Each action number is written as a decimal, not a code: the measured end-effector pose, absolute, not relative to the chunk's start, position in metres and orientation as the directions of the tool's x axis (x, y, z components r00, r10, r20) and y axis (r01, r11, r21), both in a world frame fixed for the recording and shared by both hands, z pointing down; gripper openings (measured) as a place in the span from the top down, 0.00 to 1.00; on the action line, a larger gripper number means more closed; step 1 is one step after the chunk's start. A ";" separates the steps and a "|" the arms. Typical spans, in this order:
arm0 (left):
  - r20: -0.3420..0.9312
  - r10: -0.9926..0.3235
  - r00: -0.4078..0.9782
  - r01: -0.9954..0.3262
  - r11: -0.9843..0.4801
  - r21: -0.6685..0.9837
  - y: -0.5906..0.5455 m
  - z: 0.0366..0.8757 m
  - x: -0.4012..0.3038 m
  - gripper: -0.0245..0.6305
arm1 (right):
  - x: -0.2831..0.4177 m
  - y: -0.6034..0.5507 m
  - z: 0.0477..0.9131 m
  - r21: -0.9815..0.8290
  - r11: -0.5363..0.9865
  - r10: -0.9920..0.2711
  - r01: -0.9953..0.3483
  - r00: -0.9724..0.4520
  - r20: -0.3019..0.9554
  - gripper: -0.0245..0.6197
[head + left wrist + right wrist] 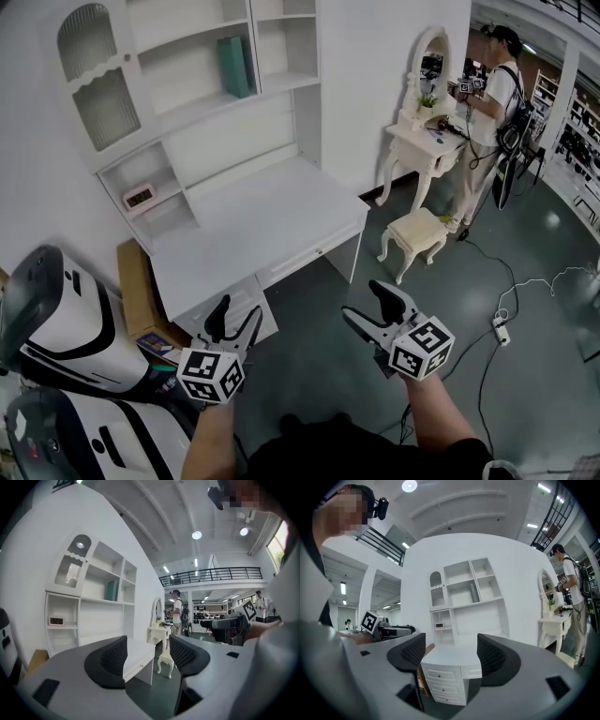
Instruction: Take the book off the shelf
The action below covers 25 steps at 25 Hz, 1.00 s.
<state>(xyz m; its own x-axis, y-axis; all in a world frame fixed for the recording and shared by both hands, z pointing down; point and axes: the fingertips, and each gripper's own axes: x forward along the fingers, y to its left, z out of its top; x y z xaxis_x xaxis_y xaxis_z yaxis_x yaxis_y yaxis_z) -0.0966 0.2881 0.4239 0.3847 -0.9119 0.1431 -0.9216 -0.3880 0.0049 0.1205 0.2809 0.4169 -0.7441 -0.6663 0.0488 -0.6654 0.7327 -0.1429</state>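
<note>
Holding both tools out ahead of me, I have my forearms rising side by side from the bottom edge of the head view, well apart from each other. My left gripper sits lower left of centre, its marker cube turned toward the camera, and it points at the front corner of the white desk. Its jaws are spread wide with nothing between them. My right gripper sits right of centre over the dark floor, angled up and to the left, and its jaws are likewise spread and empty. Neither tool touches anything. The teal book stands on the shelf in the upper left of the frame, well apart from both grippers.
</note>
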 end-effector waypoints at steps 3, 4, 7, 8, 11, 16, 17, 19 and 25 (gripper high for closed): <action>0.128 -0.915 0.384 -0.923 -0.386 0.009 0.289 0.424 -0.092 0.52 | 0.125 0.281 0.421 -0.144 0.731 -0.667 -0.667 -0.743 0.055 0.42; 0.125 -0.915 0.384 -0.922 -0.386 0.008 0.289 0.425 -0.090 0.51 | 0.127 0.282 0.422 -0.144 0.731 -0.666 -0.666 -0.744 0.058 0.42; 0.130 -0.915 0.383 -0.923 -0.385 0.009 0.289 0.428 -0.079 0.51 | 0.135 0.284 0.425 -0.145 0.733 -0.663 -0.664 -0.746 0.064 0.42; 0.133 -0.914 0.384 -0.922 -0.386 0.011 0.288 0.429 -0.076 0.51 | 0.139 0.285 0.426 -0.145 0.734 -0.662 -0.663 -0.747 0.066 0.42; 0.138 -0.911 0.388 -0.921 -0.390 0.010 0.287 0.431 -0.063 0.51 | 0.150 0.290 0.427 -0.142 0.742 -0.652 -0.655 -0.755 0.070 0.42; 0.122 -0.917 0.380 -0.924 -0.381 0.017 0.288 0.429 -0.038 0.51 | 0.181 0.299 0.427 -0.123 0.744 -0.653 -0.656 -0.754 0.071 0.42; 0.120 -0.916 0.382 -0.924 -0.382 0.024 0.289 0.429 -0.033 0.51 | 0.188 0.300 0.427 -0.123 0.742 -0.656 -0.659 -0.751 0.068 0.42; 0.123 -0.913 0.390 -0.921 -0.389 0.029 0.290 0.430 -0.023 0.51 | 0.199 0.301 0.426 -0.124 0.738 -0.661 -0.663 -0.748 0.062 0.42; 0.138 -0.905 0.403 -0.915 -0.402 0.030 0.274 0.434 -0.006 0.51 | 0.217 0.286 0.432 -0.148 0.732 -0.663 -0.665 -0.745 0.065 0.42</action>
